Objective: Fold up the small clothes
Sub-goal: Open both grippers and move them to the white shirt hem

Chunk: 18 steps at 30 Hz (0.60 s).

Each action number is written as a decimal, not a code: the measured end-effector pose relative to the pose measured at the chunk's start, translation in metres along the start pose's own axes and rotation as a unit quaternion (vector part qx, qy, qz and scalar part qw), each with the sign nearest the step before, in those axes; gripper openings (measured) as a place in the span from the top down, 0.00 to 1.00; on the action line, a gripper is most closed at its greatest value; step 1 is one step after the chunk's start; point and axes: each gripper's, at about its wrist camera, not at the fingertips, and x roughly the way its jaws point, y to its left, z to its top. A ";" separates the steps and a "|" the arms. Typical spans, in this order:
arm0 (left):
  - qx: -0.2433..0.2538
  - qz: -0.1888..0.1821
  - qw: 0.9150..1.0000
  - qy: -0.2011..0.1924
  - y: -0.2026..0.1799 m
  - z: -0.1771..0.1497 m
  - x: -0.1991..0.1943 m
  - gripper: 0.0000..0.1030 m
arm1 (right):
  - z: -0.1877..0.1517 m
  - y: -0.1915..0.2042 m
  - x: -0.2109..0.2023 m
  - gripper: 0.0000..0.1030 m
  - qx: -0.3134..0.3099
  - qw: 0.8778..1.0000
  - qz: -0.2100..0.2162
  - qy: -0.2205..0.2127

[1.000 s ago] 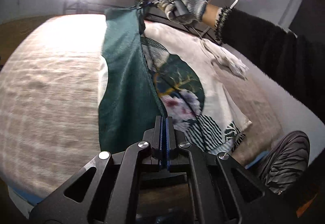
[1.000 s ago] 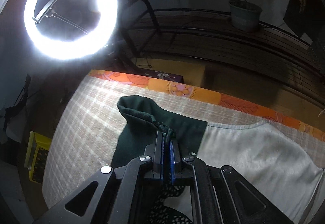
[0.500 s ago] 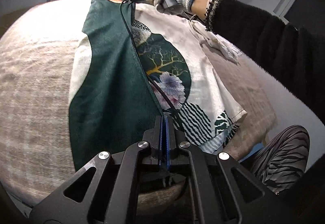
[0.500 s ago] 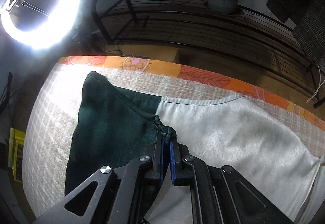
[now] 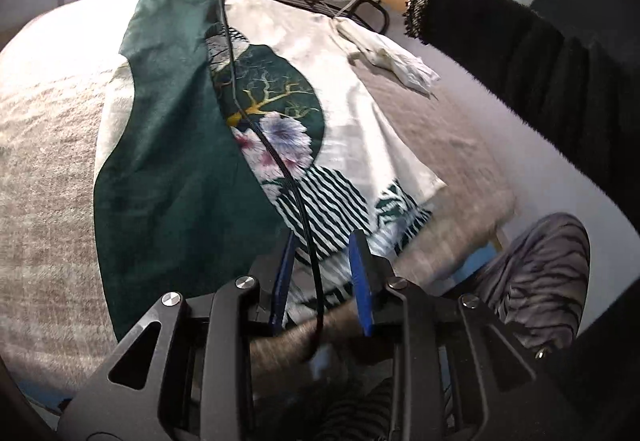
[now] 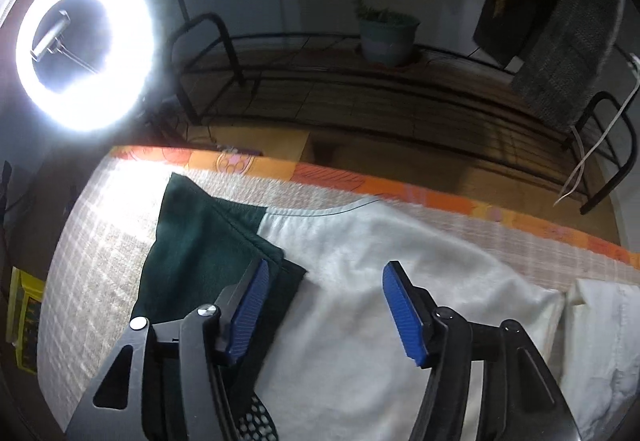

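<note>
As both jaws spring apart, our left gripper [image 5: 322, 277] and right gripper [image 6: 324, 315] release the folded dark-green panel [image 5: 172, 161] — it lies across the white printed top [image 5: 360, 129].

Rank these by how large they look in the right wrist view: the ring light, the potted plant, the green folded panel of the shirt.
1. Green folded panel, largest, though it lies nearest the camera.
2. Ring light, nearly as large; glare swells it, so the top two are close.
3. Potted plant, clearly smallest, and farthest back.

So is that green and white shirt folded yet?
Partly: the shirt's green side lies folded over its printed front; the rest is spread flat.
</note>
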 end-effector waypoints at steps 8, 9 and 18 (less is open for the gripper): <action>0.031 0.011 0.999 -0.020 -0.027 -0.016 -0.020 0.74 | -0.030 -0.042 -0.092 0.37 0.009 0.998 -0.035 -0.055; 0.032 0.017 0.999 -0.028 -0.028 -0.016 -0.023 0.74 | -0.037 -0.046 -0.104 0.37 0.010 0.997 -0.030 -0.066; 0.096 0.120 0.986 -0.069 -0.040 -0.017 -0.030 0.74 | -0.136 -0.096 -0.217 0.28 0.036 0.983 0.030 -0.176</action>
